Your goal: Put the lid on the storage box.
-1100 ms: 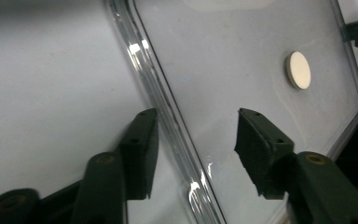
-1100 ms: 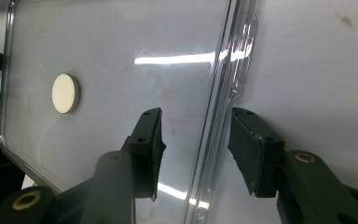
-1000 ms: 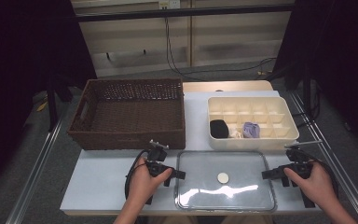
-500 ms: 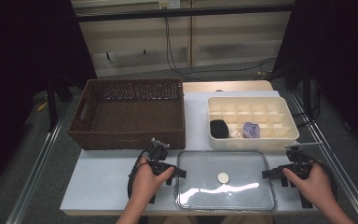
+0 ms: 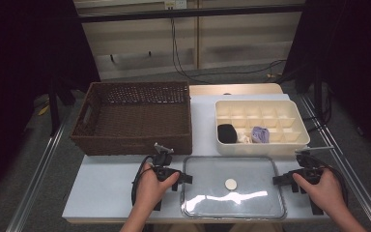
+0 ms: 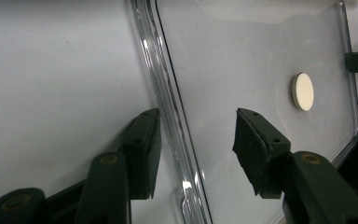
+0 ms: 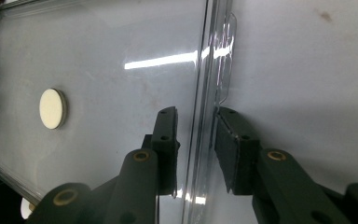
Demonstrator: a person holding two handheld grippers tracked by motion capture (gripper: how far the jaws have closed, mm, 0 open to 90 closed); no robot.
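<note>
Clear lid (image 5: 234, 186): right gripper (image 7: 196, 140) closing astride its rim, left gripper (image 6: 196, 144) spread.

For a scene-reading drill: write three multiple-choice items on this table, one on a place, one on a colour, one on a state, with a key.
1. Where does the clear lid lie?
A. in the wicker basket
B. on the table, in front of the compartment tray
C. on the floor

2. What colour is the disc at the lid's middle?
A. red
B. black
C. cream

3. How do the left gripper jaws stand?
A. apart, astride the lid's rim
B. shut tight on the disc
C. closed on a cable

Key: B, the lid lies before the compartment tray; C, the disc shows cream; A, gaps show beside the rim.
</note>
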